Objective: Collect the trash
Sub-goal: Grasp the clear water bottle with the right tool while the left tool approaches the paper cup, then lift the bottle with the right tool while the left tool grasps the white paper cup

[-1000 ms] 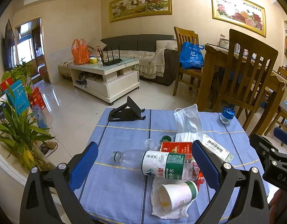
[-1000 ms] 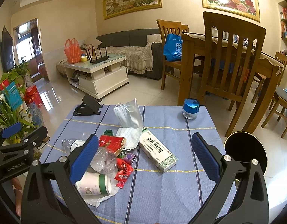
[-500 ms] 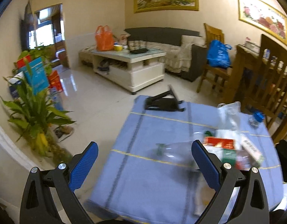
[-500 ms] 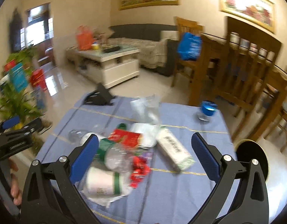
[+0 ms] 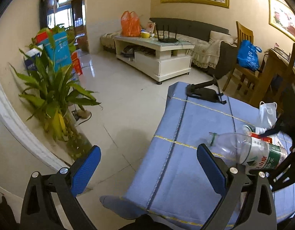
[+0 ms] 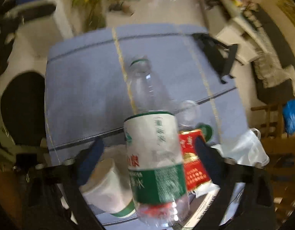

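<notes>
An empty clear plastic bottle [image 6: 155, 143] with a white and green label lies on the blue tablecloth [image 6: 86, 88]. My right gripper [image 6: 147, 155] is open and straddles the bottle, one finger on each side, not closed on it. A paper cup [image 6: 107, 187] lies left of the bottle, a red packet [image 6: 193, 161] right of it, a face mask [image 6: 247, 149] further right. In the left wrist view the bottle [image 5: 249, 149] lies at the right. My left gripper [image 5: 147, 170] is open and empty, over the table's left edge and the floor.
A black phone stand [image 5: 205, 92] sits at the table's far edge. A potted plant [image 5: 53, 99] stands on the floor to the left. A white coffee table [image 5: 155, 57], a sofa [image 5: 201, 36] and wooden chairs [image 5: 249, 67] are beyond. A dark round bin [image 6: 22, 107] is beside the table.
My right gripper dropped low and turned over the trash pile, its fingers now around the bottle. My left gripper swung left, off the trash toward the table's edge and the floor.
</notes>
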Tool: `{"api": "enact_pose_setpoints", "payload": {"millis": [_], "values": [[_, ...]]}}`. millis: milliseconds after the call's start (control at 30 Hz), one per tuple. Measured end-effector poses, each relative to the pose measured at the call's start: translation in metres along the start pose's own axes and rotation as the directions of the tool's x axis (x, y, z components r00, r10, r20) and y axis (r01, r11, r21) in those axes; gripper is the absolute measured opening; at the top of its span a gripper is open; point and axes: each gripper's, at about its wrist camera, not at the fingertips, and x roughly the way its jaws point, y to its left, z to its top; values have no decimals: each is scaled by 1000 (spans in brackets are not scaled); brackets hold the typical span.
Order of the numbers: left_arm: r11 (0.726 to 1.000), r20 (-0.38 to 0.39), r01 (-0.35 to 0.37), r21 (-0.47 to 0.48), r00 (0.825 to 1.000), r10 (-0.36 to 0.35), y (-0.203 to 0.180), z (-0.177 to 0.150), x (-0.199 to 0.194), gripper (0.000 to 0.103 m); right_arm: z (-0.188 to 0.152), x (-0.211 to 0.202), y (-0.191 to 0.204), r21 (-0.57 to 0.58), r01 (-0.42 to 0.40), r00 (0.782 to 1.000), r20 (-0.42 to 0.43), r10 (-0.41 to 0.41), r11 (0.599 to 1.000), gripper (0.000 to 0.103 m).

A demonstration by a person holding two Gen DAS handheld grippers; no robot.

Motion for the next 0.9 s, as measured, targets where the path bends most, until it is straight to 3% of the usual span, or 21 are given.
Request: {"api": "enact_pose_setpoints", "payload": {"millis": [33,200,300,367,500,600,733,800,900], "values": [[1000,-4,0,-5,1000,0,1,0,2,97,3,6,4,-4,0,1000,-22,0,1000,63],[1000,-14,7,-13,1000,-7,4,0,9,97,-3,16,5,-31,-25,996,-87,22,999,64],[1000,-19,11,-8,1000,-11,0,-1,8,97,-1,21,-2,-29,15,995,-98,-18,999,82],[1000,-20,12,-3,1000,-12,-1,-2,8,97,-2,28,-1,-47,-2,992,-123,-4,999,66],[1000,-15,3,0,1000,-3,-3,-1,5,97,-7,24,-1,-44,-40,993,-112,35,998,62],[1000,-9,21,8,1000,-21,-10,0,0,97,-12,-4,-11,1,-80,996,-31,80,997,62],[989,-10,142,39,990,-142,-34,-7,-12,97,-37,-61,-42,118,-150,980,150,132,982,62],[968,-35,238,77,971,-236,-60,-17,-21,97,-68,-89,-60,199,-241,943,278,181,950,62],[917,-108,364,164,931,-350,-107,-40,-28,97,-122,-107,-73,309,-331,888,421,184,892,61]]}}
